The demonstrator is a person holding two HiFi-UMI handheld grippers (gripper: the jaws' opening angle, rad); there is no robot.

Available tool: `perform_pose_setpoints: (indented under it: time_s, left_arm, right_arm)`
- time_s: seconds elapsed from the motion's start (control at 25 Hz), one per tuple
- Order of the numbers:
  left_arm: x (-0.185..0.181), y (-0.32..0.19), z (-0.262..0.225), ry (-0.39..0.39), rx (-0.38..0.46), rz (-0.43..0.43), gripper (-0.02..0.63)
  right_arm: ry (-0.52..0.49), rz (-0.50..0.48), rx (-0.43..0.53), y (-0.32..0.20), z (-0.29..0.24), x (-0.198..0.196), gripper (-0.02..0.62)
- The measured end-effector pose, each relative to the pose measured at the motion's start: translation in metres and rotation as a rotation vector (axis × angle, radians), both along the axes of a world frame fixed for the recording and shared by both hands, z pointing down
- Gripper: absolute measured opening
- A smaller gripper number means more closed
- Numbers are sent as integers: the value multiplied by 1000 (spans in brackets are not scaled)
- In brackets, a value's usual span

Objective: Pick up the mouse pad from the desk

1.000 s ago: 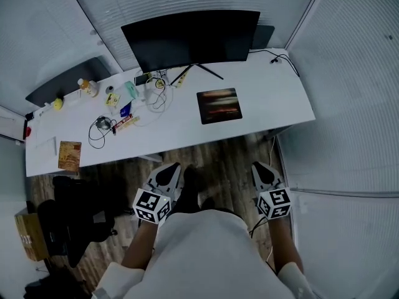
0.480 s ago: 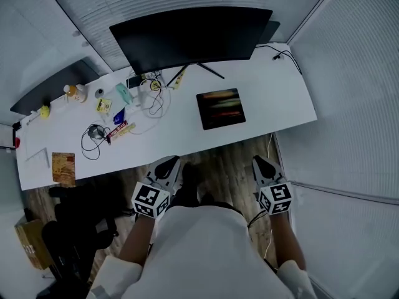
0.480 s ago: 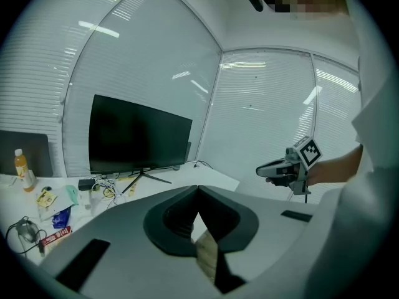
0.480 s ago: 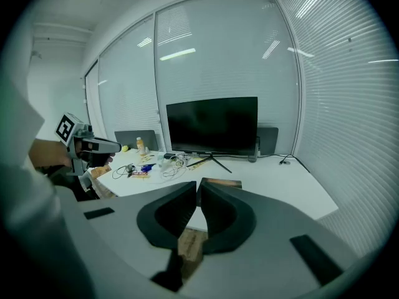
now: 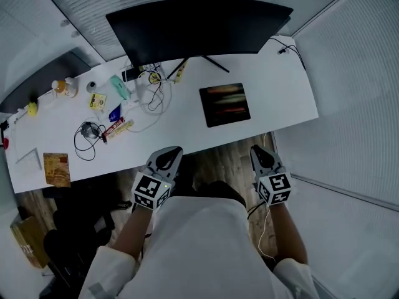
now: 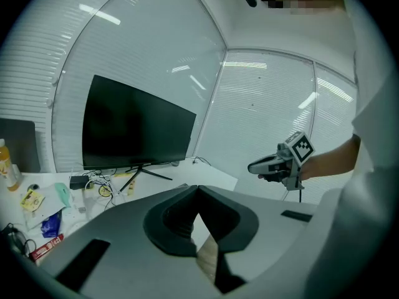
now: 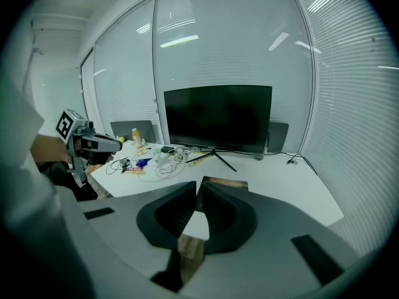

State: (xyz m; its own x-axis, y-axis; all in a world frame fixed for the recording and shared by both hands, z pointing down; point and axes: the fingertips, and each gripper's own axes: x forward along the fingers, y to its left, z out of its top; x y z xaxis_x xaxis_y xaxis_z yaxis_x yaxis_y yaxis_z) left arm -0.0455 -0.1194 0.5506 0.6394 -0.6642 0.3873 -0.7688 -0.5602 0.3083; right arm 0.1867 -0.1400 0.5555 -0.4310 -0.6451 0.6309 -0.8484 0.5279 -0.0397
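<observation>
Right now we've got the left gripper [image 5: 169,154] and right gripper [image 5: 257,153] down by the near edge of the desk [image 5: 280,98]. Both are pinched closed with nothing in them, probably just how we carry them before a reach. The mouse pad [image 5: 224,104] lies flat on the desk's right half, in front of the monitor [image 5: 193,27], well apart from both tools. The right one lines up with it best, so we'd guess that's the one to open and go for an edge.
</observation>
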Motion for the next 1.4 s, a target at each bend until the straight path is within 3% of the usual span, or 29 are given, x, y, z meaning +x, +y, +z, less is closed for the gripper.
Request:
perform_pose_setpoints:
  time_s: [0.4,0.68,1.24,1.4]
  left_arm:
    - [-8,-5,22,25,-47,13,15]
    - [-10,-14,32,31,-70,-31,15]
    - [-14,-26,60,4,-152,-260,15]
    - [-12,-28,67,14,-176,-323,16]
  right_arm:
    - [56,-93,-73,-32,47,-38,43]
    - [91,-165,-122,-55,76,-52,52]
    - [211,-372,-316,-96,199,-72,275]
    - [250,-406,-370,-101,234,-71,302]
